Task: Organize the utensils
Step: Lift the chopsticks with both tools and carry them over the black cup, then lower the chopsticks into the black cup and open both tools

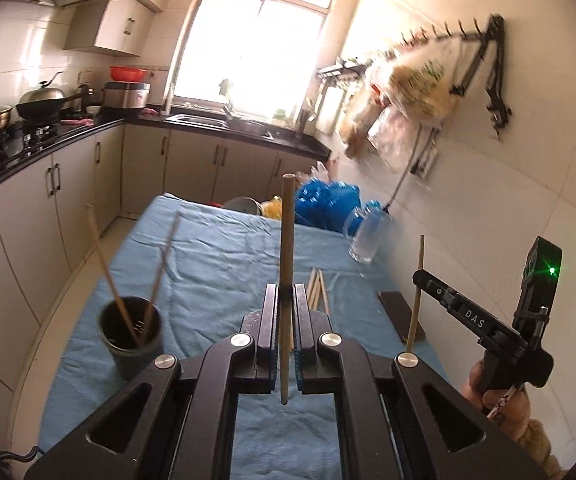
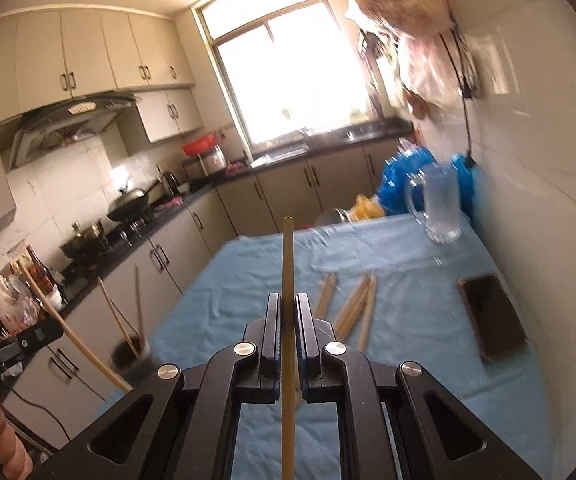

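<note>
My left gripper is shut on a wooden chopstick that stands upright above the blue-covered table. My right gripper is shut on another chopstick, also upright; it shows in the left wrist view at the right. A dark cup at the table's left edge holds two chopsticks; it also shows in the right wrist view. Several loose chopsticks lie on the cloth ahead of the grippers, partly hidden behind my left fingers.
A glass mug stands at the far right of the table, blue bags behind it. A dark phone lies near the right wall. Kitchen cabinets and a stove counter run along the left.
</note>
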